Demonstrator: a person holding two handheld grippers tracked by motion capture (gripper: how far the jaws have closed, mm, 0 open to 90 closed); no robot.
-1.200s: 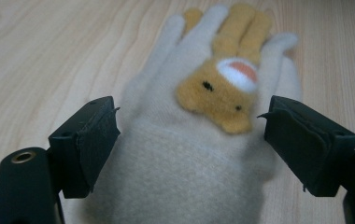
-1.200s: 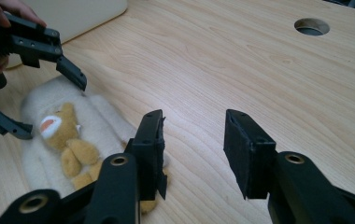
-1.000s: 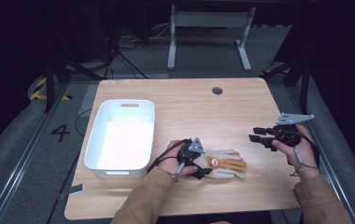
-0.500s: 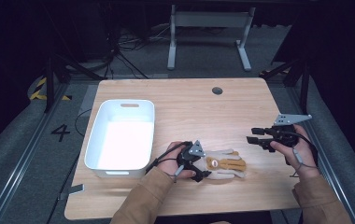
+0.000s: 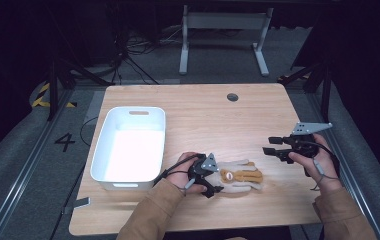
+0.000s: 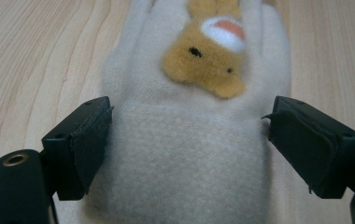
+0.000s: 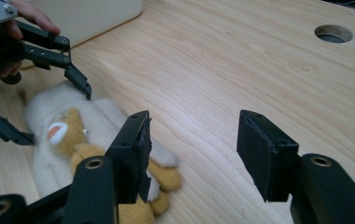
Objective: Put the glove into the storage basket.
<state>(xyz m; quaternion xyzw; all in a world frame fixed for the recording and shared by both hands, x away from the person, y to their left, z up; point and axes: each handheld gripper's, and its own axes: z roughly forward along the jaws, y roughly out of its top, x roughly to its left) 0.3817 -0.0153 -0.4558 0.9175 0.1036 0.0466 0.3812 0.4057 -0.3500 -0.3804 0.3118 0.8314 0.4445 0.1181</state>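
So from the high view, the cream glove (image 5: 240,176) with the tan bear face lies flat on the table (image 5: 203,110) near its front edge, just right of the white bin (image 5: 130,145), with the left hand-held gripper (image 5: 217,184) at its cuff and the right hand-held gripper (image 5: 269,145) off to the right, well apart from it. In the left gripper view the jaws sit spread on either side of the glove's cuff (image 6: 180,158), not squeezing it as far as I can tell. In the right gripper view the jaws have just been opening and stand wide with only bare table between them, glove (image 7: 73,135) lying beyond to the left.
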